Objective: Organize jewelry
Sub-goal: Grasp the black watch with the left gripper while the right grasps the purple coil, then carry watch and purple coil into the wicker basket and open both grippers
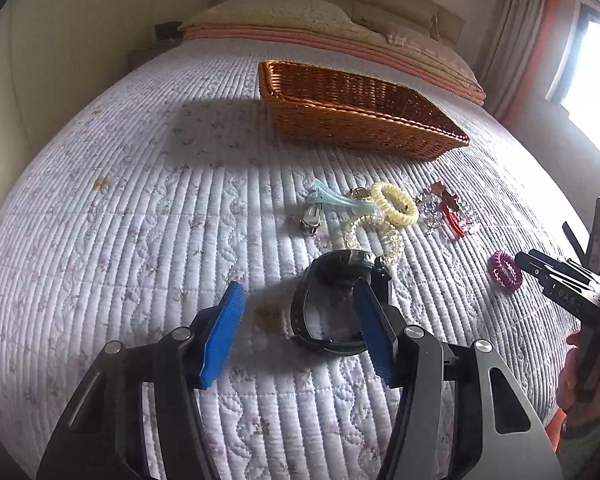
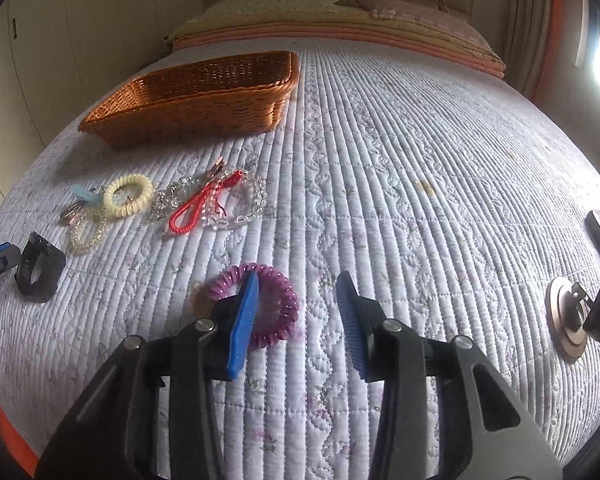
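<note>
A brown wicker basket [image 1: 364,116] [image 2: 204,100] stands on the quilted bed. In front of it lie a cream coil hair tie [image 1: 394,204] [image 2: 128,196], a light blue clip [image 1: 332,200], a clear coil tie [image 1: 376,236], a red cord [image 2: 196,208] and clear beads [image 2: 248,200]. My left gripper [image 1: 300,300] is open, its right pad inside the loop of a black watch band [image 1: 328,304] [image 2: 38,274]. My right gripper [image 2: 300,292] is open, its left pad over a purple coil hair tie [image 2: 272,304] [image 1: 504,270].
Folded blankets and pillows [image 2: 340,20] lie at the head of the bed. A phone on a round stand [image 2: 572,320] sits at the right. A window [image 1: 592,72] is at the right, cupboards [image 2: 60,40] at the left.
</note>
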`<state>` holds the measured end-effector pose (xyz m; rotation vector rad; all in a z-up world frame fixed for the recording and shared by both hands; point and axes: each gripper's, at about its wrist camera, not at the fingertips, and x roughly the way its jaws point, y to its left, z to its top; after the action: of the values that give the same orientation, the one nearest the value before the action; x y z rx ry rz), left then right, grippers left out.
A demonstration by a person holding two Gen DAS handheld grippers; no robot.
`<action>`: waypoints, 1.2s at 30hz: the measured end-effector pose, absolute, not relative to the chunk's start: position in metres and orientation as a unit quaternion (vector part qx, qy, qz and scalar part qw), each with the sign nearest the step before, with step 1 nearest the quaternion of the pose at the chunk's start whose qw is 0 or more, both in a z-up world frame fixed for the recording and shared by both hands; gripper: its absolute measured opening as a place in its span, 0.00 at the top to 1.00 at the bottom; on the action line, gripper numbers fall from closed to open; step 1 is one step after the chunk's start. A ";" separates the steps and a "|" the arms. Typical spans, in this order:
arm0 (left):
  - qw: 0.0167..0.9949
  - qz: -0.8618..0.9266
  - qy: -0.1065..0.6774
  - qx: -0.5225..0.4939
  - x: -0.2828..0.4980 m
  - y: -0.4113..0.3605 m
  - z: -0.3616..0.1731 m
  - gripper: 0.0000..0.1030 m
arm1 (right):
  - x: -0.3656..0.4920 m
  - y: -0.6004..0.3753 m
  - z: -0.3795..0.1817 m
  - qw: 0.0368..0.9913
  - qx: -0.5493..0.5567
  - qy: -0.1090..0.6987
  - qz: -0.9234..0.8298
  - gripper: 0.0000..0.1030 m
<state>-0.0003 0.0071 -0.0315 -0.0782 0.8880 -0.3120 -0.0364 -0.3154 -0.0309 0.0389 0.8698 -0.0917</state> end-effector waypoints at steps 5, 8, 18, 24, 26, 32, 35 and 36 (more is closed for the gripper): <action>0.884 -0.153 0.440 -0.044 0.002 0.009 -0.039 0.56 | -0.031 -0.316 -0.039 0.901 0.023 0.430 -0.041 0.65; 0.878 -0.156 0.450 -0.051 0.003 0.009 -0.046 0.57 | -0.030 -0.314 -0.045 0.898 0.021 0.438 -0.041 0.65; 0.873 -0.156 0.458 -0.054 0.007 0.002 -0.051 0.81 | -0.027 -0.298 -0.047 0.897 -0.002 0.441 -0.026 0.89; 0.884 -0.145 0.440 -0.065 0.004 -0.001 -0.049 0.92 | -0.031 -0.284 -0.043 0.900 -0.006 0.435 -0.006 0.90; 0.884 -0.154 0.434 -0.075 0.002 -0.001 -0.047 0.92 | -0.032 -0.278 -0.042 0.902 -0.008 0.431 0.000 0.90; 0.890 -0.174 0.413 -0.092 -0.002 -0.006 -0.035 0.92 | -0.034 -0.264 -0.027 0.910 -0.006 0.414 0.020 0.91; 0.896 -0.180 0.395 -0.095 -0.001 -0.009 -0.021 0.92 | -0.035 -0.261 -0.012 0.917 -0.001 0.398 0.026 0.91; 0.898 -0.182 0.389 -0.097 0.001 -0.010 -0.015 0.92 | -0.034 -0.261 -0.006 0.920 0.000 0.391 0.027 0.91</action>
<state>0.0008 -0.0105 -0.0151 -0.2016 0.8046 -0.3779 -0.0337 -0.2606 -0.0060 0.0002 0.8037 0.0550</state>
